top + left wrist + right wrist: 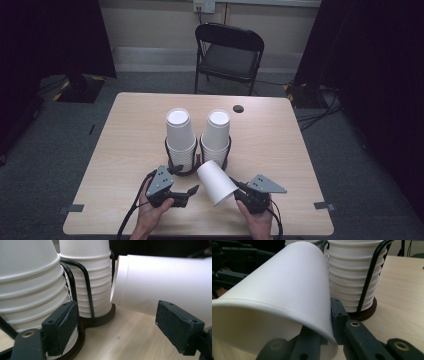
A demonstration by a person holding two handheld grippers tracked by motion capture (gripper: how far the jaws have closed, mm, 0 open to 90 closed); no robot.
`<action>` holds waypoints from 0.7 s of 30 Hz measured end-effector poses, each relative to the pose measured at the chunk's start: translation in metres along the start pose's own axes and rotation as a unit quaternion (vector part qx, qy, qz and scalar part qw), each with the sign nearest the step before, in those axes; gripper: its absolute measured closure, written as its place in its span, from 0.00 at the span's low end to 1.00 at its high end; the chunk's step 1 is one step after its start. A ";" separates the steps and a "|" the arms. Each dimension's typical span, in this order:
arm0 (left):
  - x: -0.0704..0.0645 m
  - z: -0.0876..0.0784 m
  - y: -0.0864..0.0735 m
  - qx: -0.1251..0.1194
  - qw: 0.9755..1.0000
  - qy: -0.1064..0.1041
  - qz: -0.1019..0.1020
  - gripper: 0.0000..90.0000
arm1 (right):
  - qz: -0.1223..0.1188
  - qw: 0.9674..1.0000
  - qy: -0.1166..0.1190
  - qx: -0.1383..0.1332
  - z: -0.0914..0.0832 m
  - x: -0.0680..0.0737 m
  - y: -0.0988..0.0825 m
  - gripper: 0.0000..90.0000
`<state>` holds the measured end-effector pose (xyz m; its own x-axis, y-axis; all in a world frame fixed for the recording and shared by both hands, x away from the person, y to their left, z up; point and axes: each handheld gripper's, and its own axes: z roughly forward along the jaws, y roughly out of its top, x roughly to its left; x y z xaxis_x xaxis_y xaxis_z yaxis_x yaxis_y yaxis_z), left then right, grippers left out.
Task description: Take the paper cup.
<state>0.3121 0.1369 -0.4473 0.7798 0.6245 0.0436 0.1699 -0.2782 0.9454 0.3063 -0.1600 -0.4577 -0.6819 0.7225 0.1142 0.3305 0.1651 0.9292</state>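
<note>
We see the right hand-held gripper (239, 189) pinching a paper cup (216, 183) by its rim, near the worktop's (280, 150) front edge. The left hand-held gripper (186, 180) stands released, beside the cup stacks (181, 137).

In the right gripper view the paper cup (279, 305) runs off the left and bottom edges and hides much of the right gripper (322, 335); the cup stacks (354, 275) are cut off at the top; in the left gripper view the nearer stack (27, 282) hides its wire holder (87, 287) partly.
</note>
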 end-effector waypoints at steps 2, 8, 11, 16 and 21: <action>0.000 0.000 0.000 0.000 1.000 -0.002 0.001 0.19 | -0.001 1.000 0.002 0.009 0.000 0.000 0.002 0.96; -0.005 -0.001 -0.004 -0.004 1.000 0.007 0.008 0.18 | 0.007 0.998 0.023 0.050 0.001 -0.004 0.014 0.96; -0.006 -0.004 -0.008 -0.010 1.000 -0.004 0.006 0.17 | 0.011 0.995 0.036 0.093 0.005 -0.005 0.022 0.96; -0.008 -0.005 -0.012 -0.011 1.000 -0.006 0.012 0.18 | 0.003 0.991 0.048 0.127 0.011 -0.003 0.031 0.96; -0.011 -0.006 -0.014 -0.020 0.999 -0.014 0.028 0.18 | -0.002 0.988 0.058 0.140 0.013 -0.002 0.040 0.96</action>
<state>0.2974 0.1385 -0.4585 0.8043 0.5876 0.0884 0.1016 -0.2826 0.9538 0.3296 -0.1462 -0.4257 -0.7483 0.6423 0.1659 0.4847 0.3587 0.7977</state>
